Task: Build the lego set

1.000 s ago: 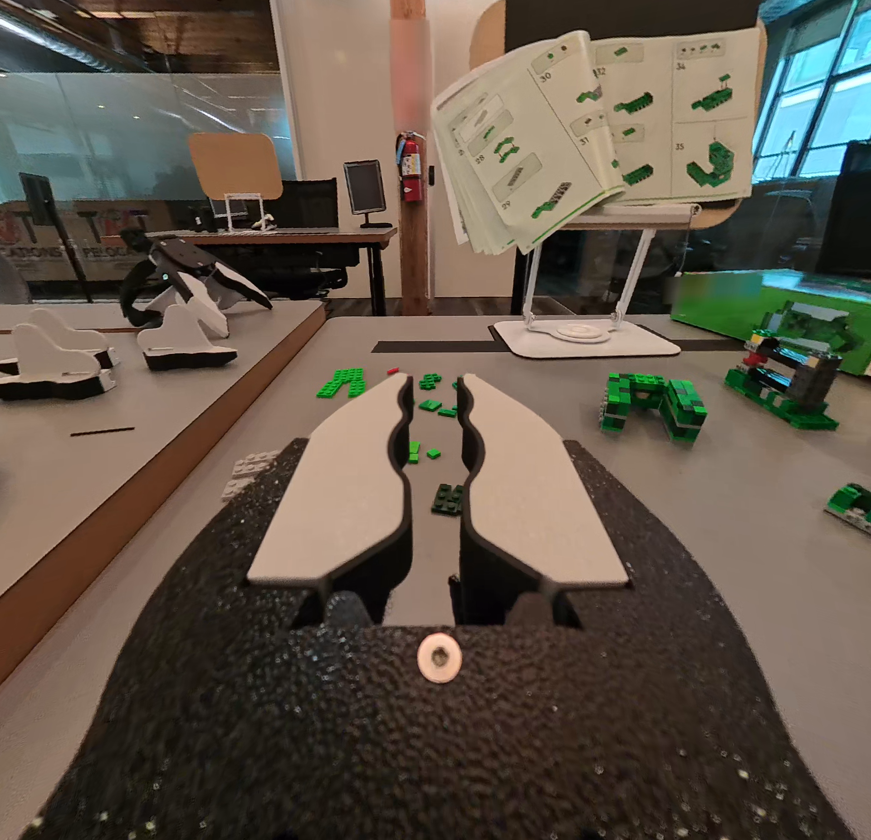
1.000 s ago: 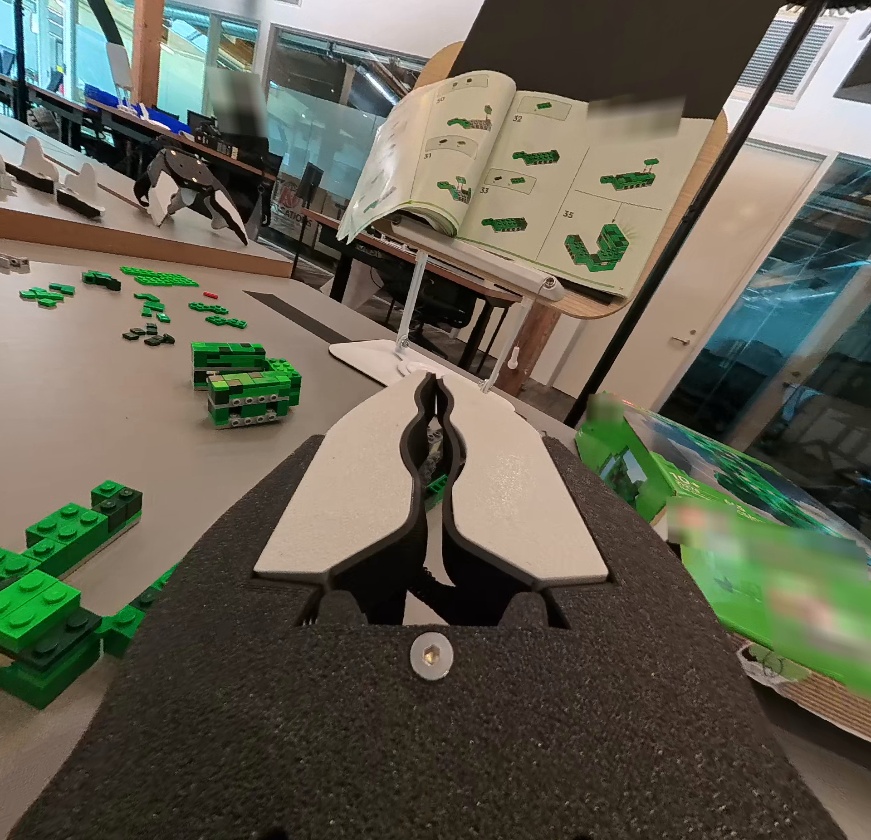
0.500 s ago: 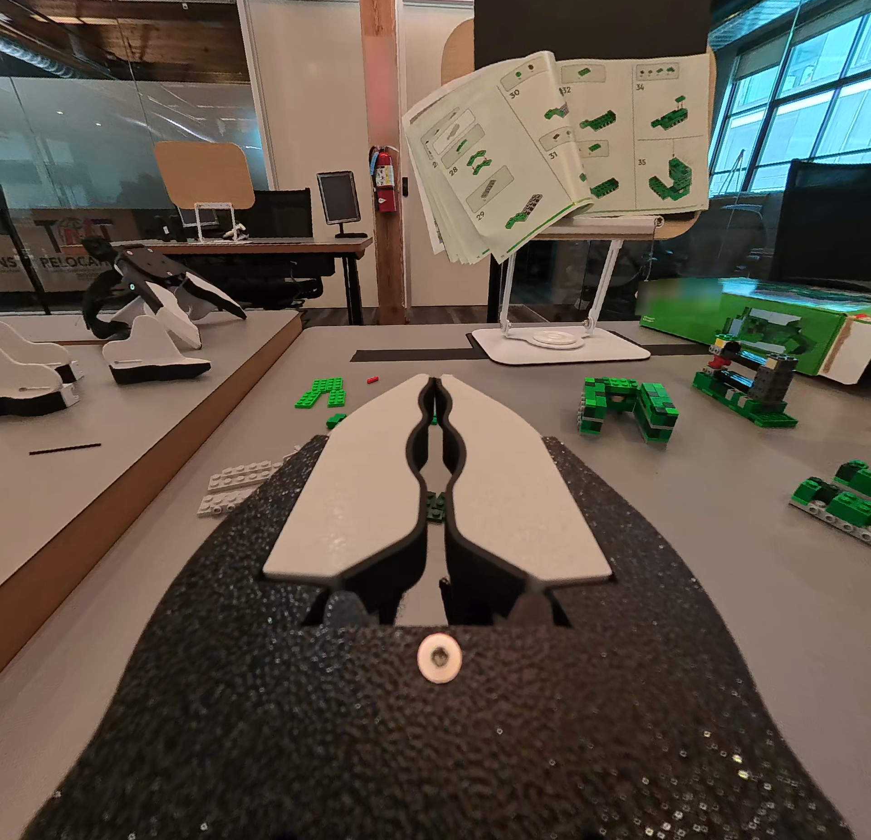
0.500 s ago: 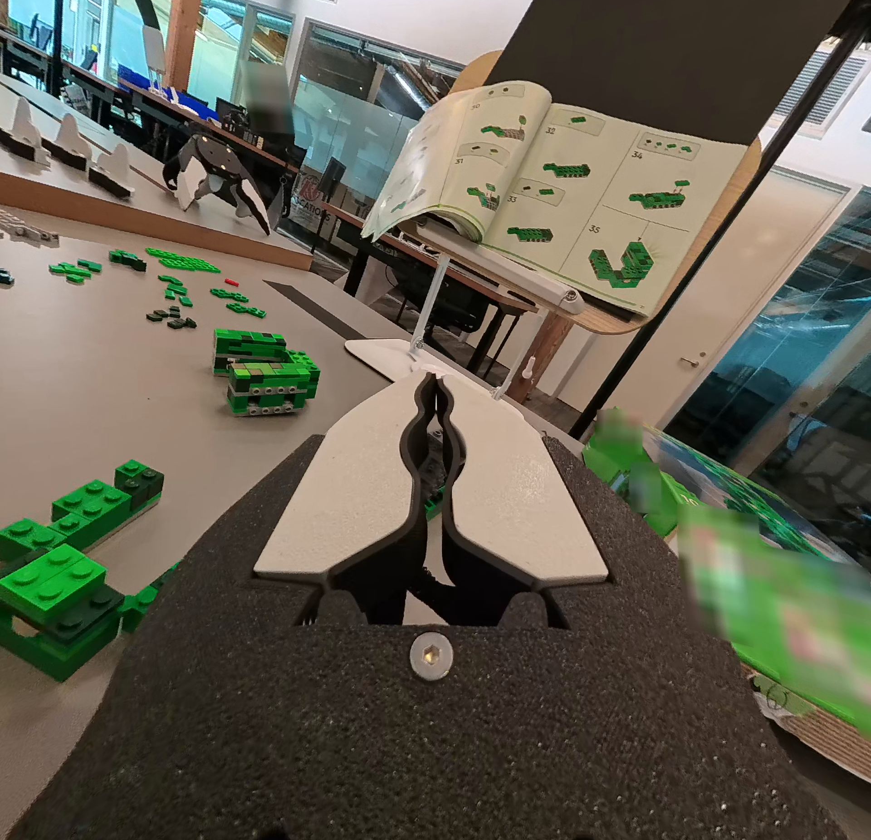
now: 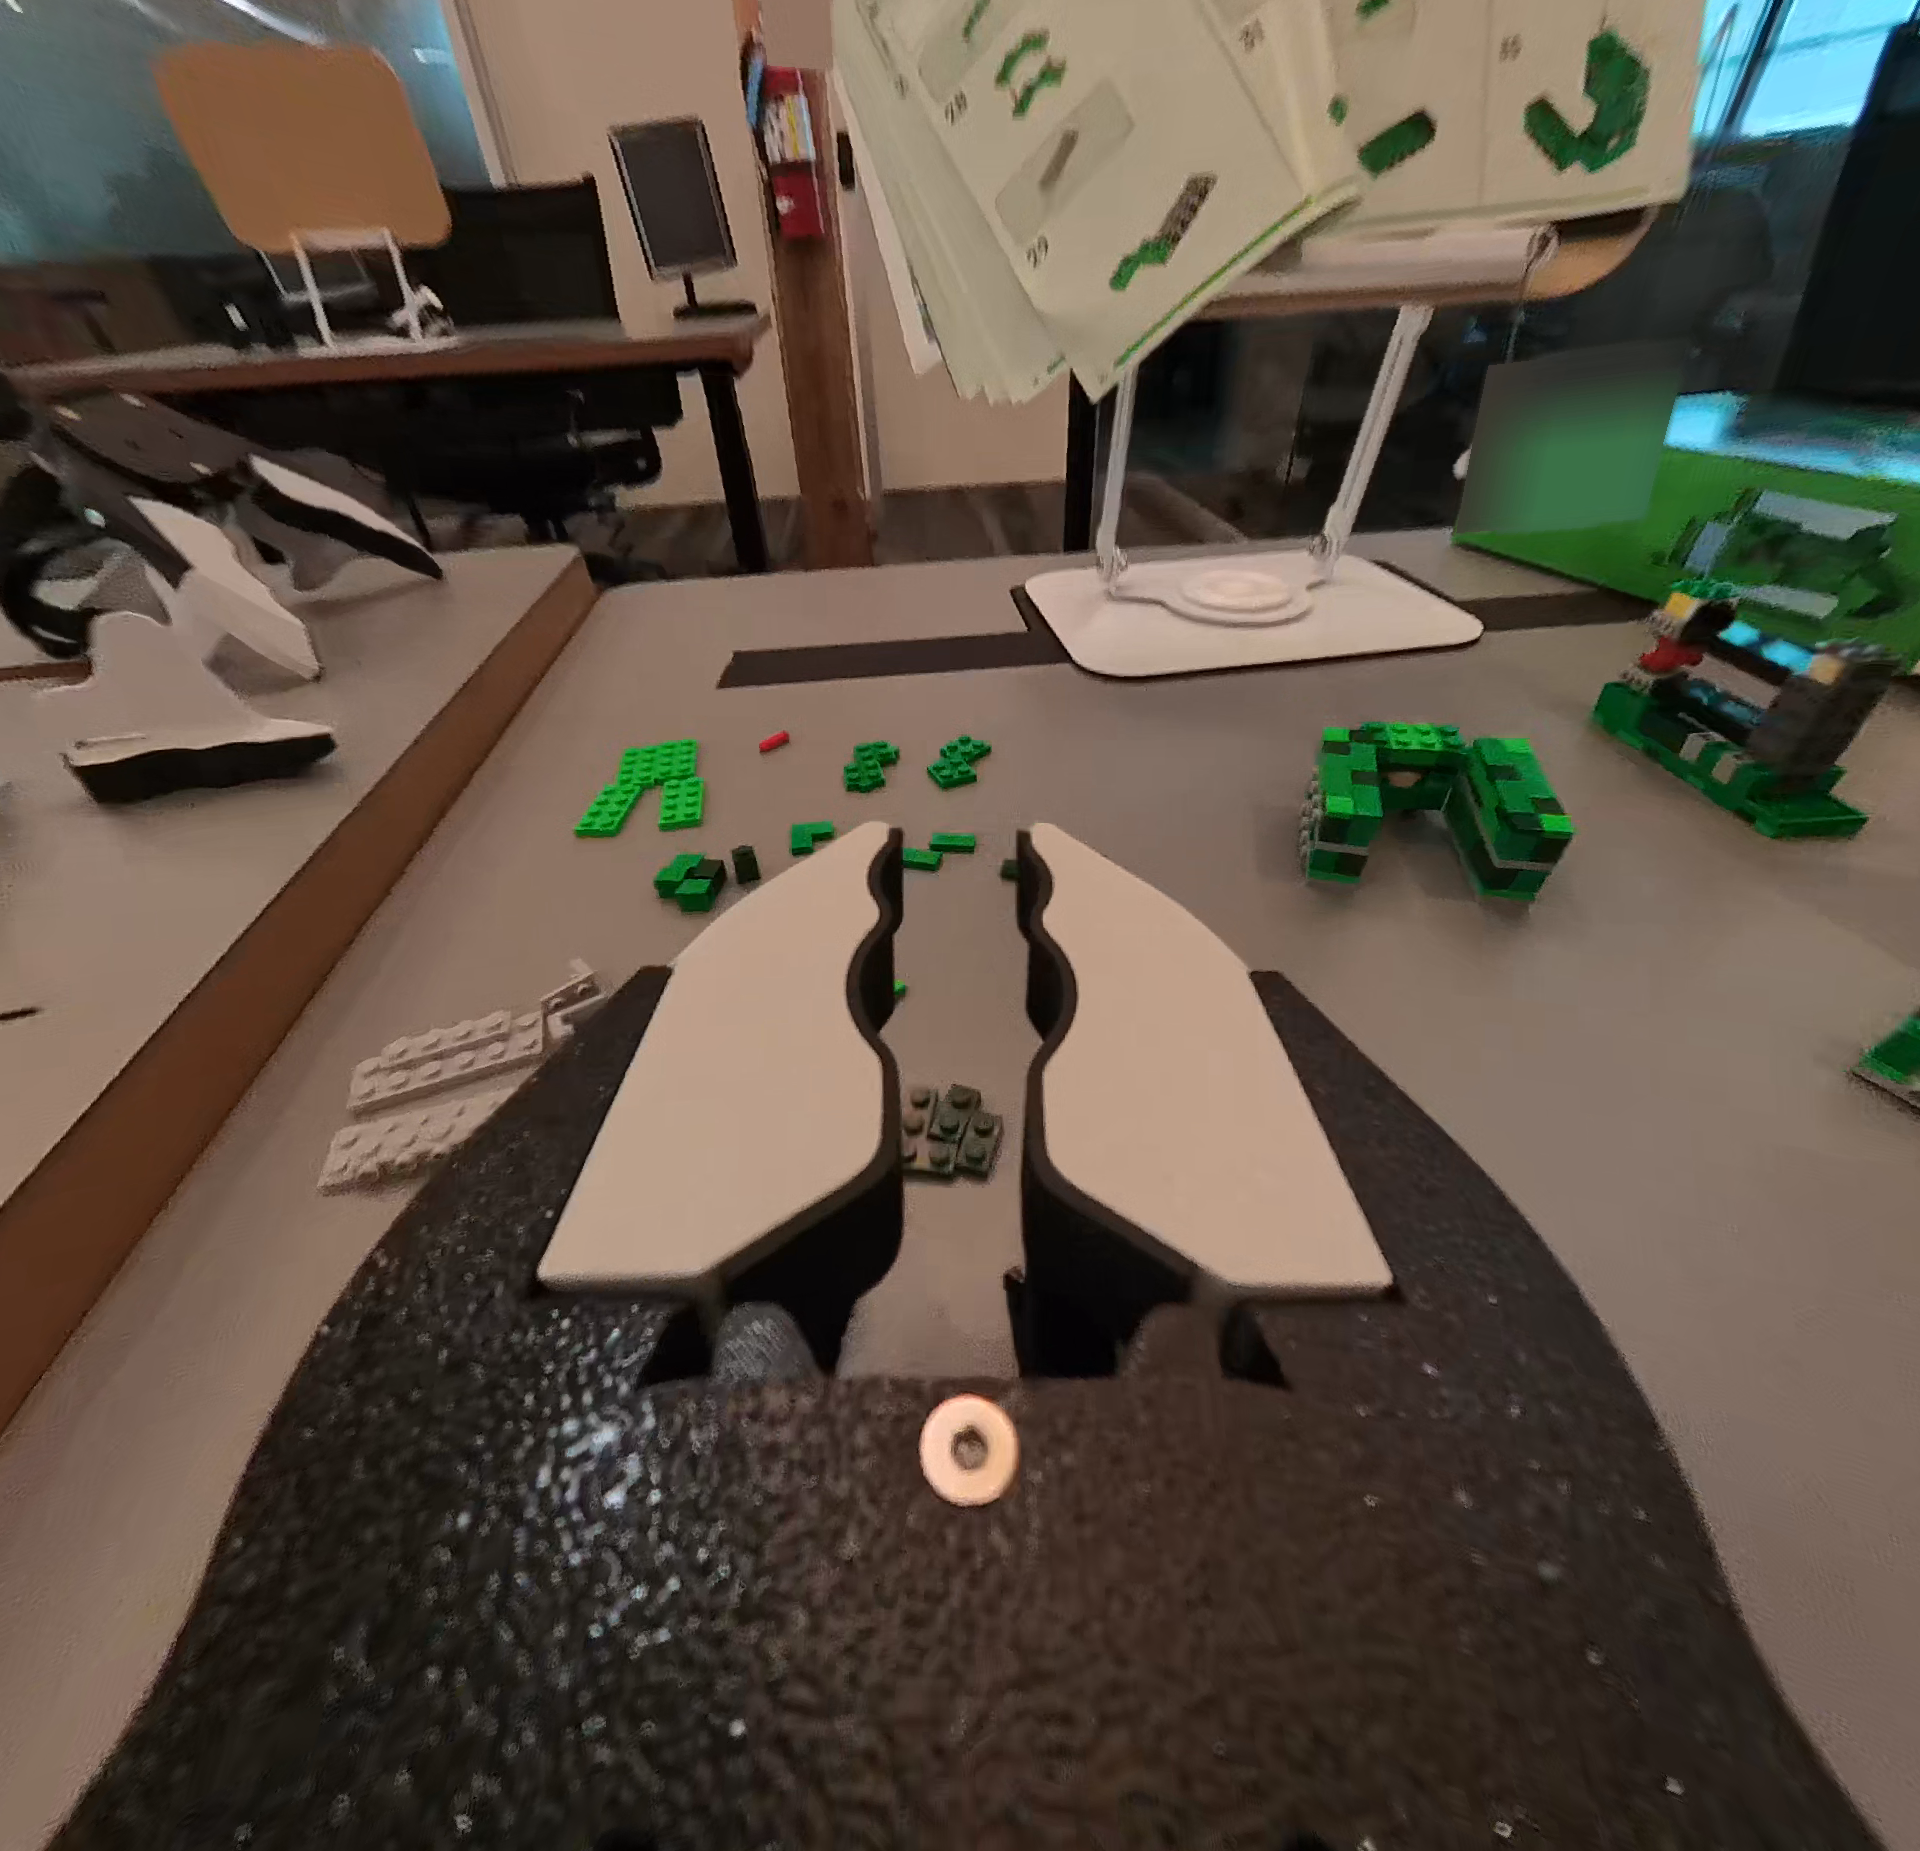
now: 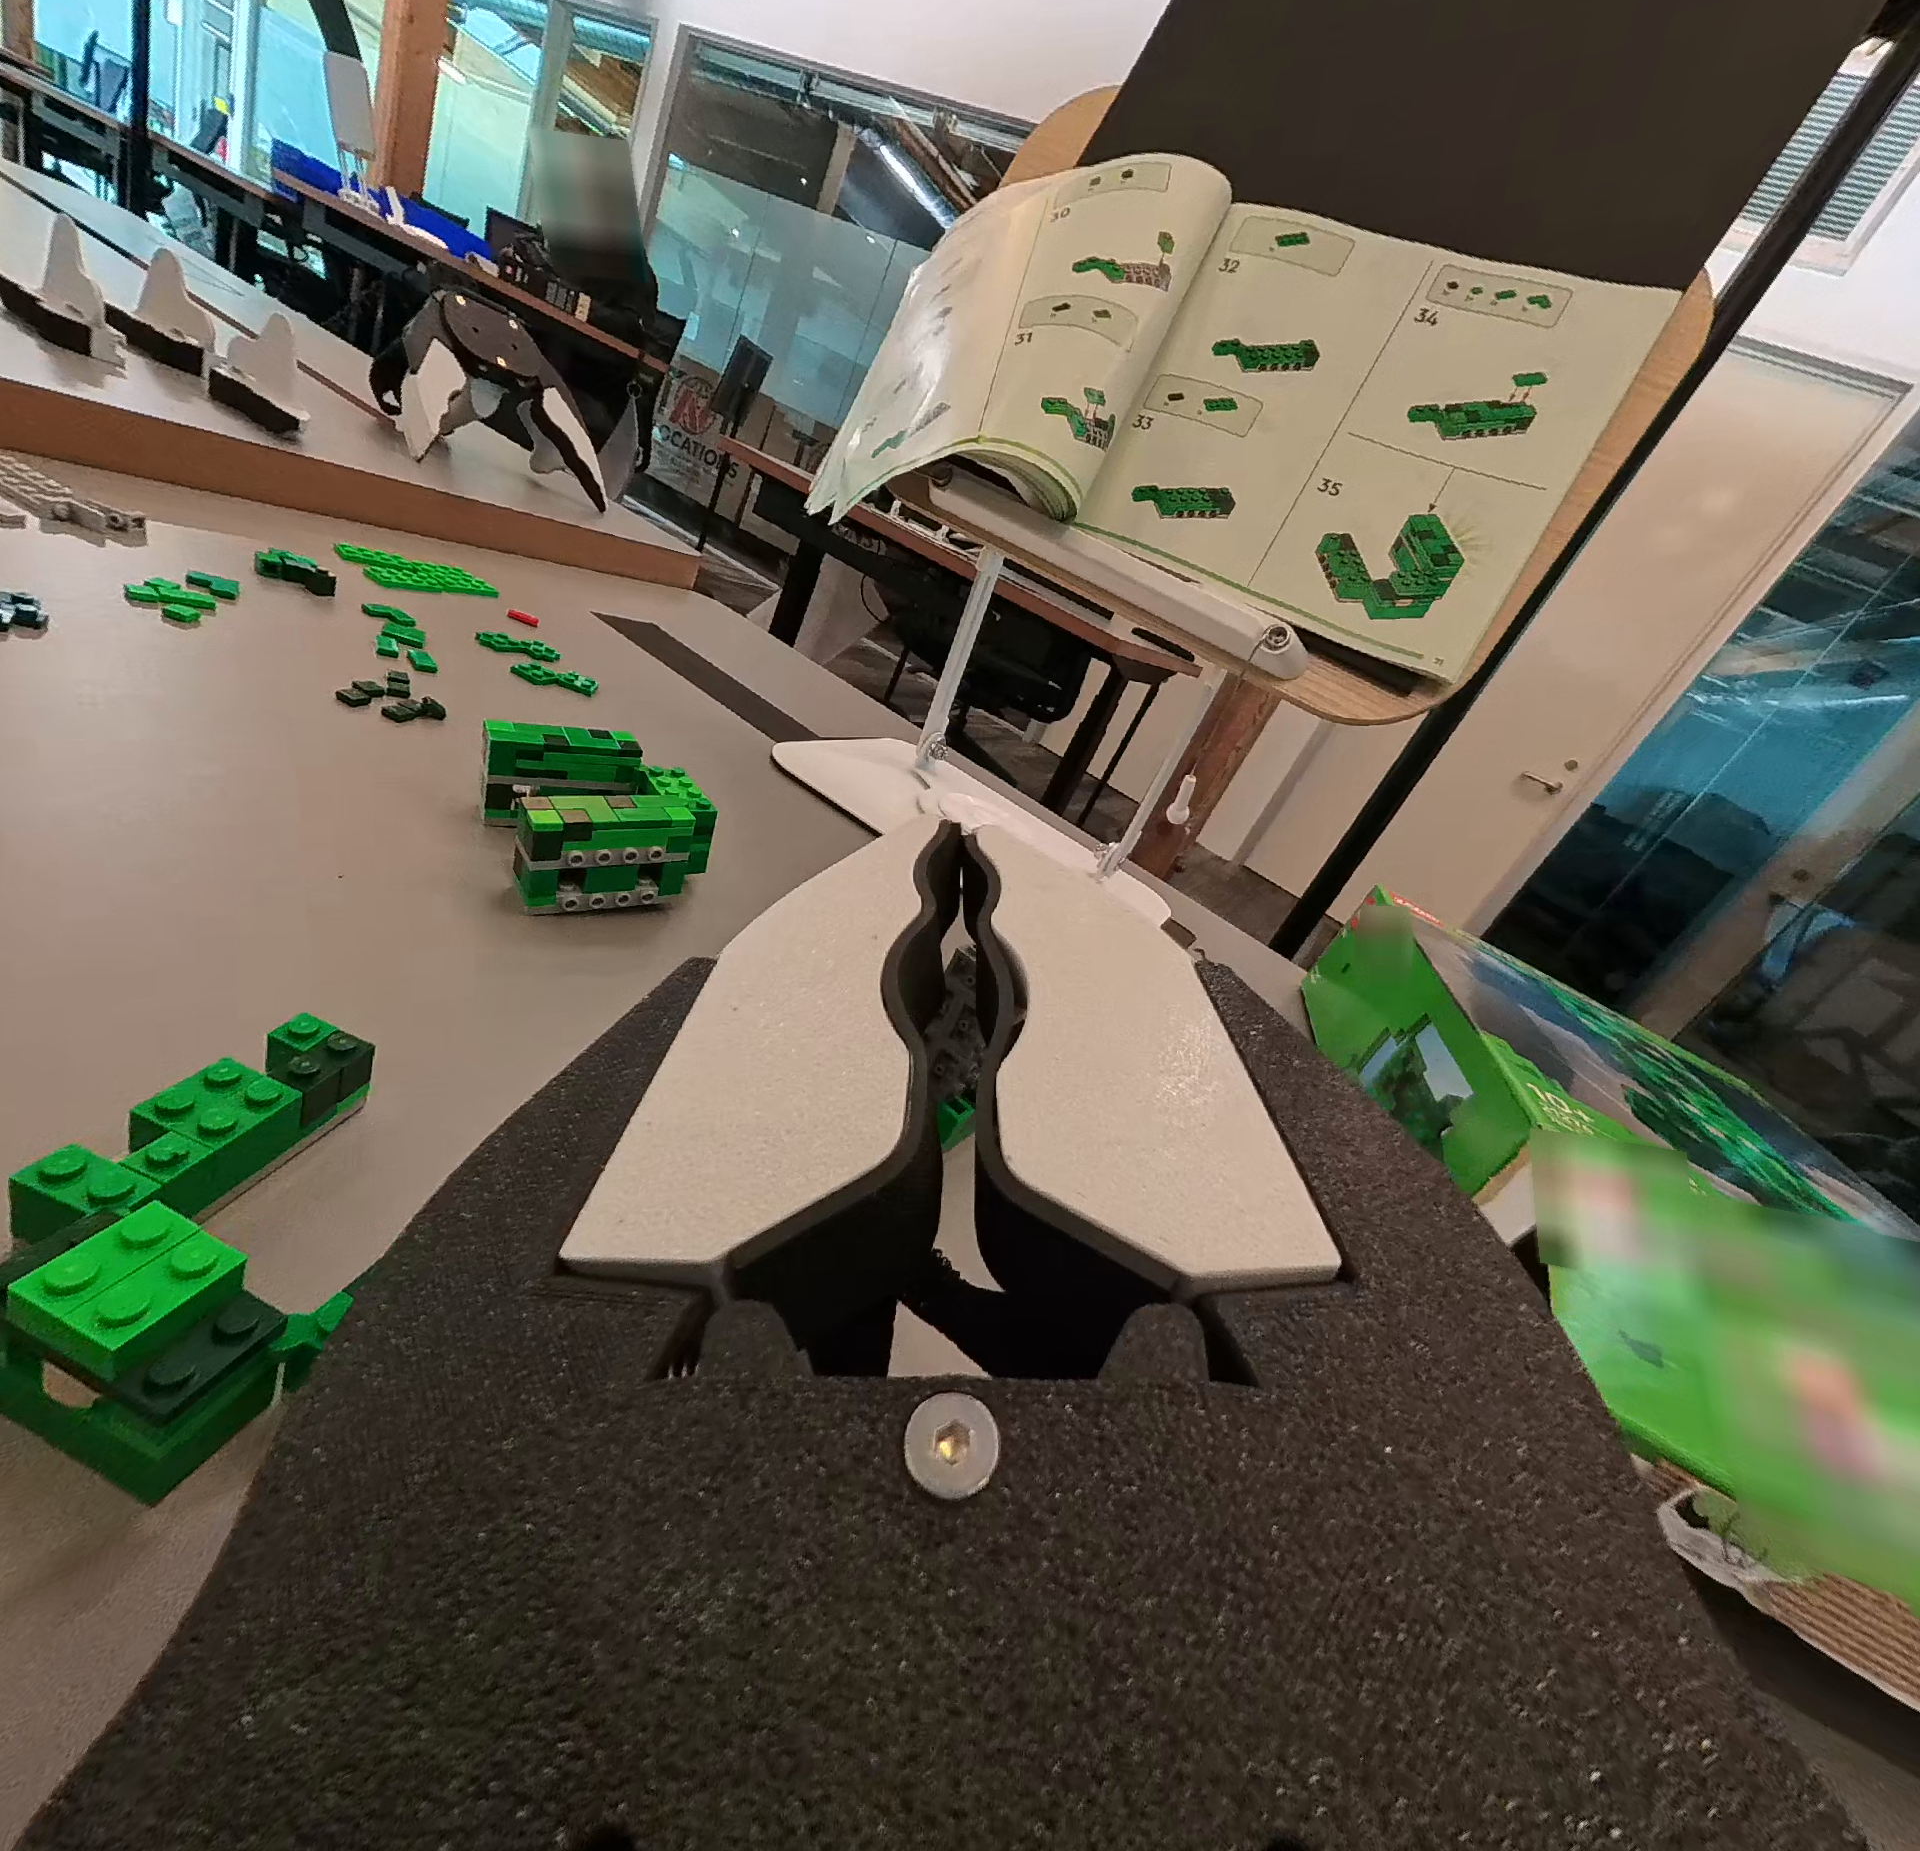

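My left gripper [image 5: 956, 840] is open and empty, low over the grey table [image 5: 1558, 1230]. A cluster of dark green plates [image 5: 951, 1126] lies on the table between its fingers. Loose bright green plates [image 5: 649, 783] lie just ahead; they also show in the right wrist view [image 6: 416, 570]. A green arch build [image 5: 1434, 814] stands to the right, also in the right wrist view [image 6: 597, 814]. My right gripper [image 6: 961, 845] is shut, with nothing seen at its tips. A grey and green build [image 6: 956, 1032] shows below through the gap.
An open instruction booklet [image 6: 1299, 399] rests on a white stand [image 5: 1247, 606] at the back. A green box [image 6: 1507, 1105] lies right. Grey plates [image 5: 447, 1074] lie left. A stepped green build [image 6: 135, 1282] sits near. A raised side table [image 5: 260, 970] holds spare grippers [image 5: 187, 575]. My hands' fingertips stand some 30 cm from each other. It is some 15 cm from my right tips to the green arch build [image 5: 1434, 814].
My left gripper shut half a second ago and has now opened wide, tilting down and closer over the dark green plates. The right gripper stays shut and has barely shifted.
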Demonstrator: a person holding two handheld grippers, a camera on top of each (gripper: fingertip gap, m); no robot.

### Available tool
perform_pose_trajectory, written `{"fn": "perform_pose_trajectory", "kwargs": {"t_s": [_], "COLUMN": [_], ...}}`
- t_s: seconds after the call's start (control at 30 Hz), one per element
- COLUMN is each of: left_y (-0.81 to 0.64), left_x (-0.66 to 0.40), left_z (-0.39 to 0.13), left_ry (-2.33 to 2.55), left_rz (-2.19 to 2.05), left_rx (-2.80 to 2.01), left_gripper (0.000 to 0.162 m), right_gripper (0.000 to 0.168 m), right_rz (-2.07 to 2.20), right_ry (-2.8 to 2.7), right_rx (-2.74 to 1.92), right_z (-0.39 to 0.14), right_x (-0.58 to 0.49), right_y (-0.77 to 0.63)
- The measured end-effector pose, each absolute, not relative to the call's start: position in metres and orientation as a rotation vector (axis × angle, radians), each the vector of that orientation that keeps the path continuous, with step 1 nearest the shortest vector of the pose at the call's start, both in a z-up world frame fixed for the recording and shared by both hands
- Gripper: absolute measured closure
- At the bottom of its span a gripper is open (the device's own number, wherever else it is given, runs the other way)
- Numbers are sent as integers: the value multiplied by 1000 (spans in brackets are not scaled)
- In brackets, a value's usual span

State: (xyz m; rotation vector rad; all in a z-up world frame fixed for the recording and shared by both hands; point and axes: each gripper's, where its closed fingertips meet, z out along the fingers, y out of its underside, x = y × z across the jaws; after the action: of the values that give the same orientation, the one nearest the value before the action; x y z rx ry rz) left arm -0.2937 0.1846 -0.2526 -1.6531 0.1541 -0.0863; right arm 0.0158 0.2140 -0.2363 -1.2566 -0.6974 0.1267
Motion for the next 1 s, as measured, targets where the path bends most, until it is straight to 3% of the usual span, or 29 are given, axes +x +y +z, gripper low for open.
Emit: {"fn": "perform_pose_trajectory", "kwargs": {"t_s": [0.13, 0.37, 0.53, 1.0], "left_y": [237, 328, 355, 367], "left_x": [-295, -306, -306, -314], "left_z": [-269, -303, -322, -341], "left_ry": [212, 155, 44, 113], "left_rz": [-63, -215, -339, -108], "left_rx": [-1867, -2205, -2449, -2687], "left_gripper": [127, 129, 119, 131], "right_gripper": [168, 168, 168, 168], "right_rz": [147, 166, 172, 185], "right_ry": [-694, -697, -699, -700], "right_rx": [-1259, -1269, -1270, -1268], "right_z": [-236, -238, -238, -238], "right_x": [15, 14, 14, 13], "right_y": [214, 215, 215, 215]}}
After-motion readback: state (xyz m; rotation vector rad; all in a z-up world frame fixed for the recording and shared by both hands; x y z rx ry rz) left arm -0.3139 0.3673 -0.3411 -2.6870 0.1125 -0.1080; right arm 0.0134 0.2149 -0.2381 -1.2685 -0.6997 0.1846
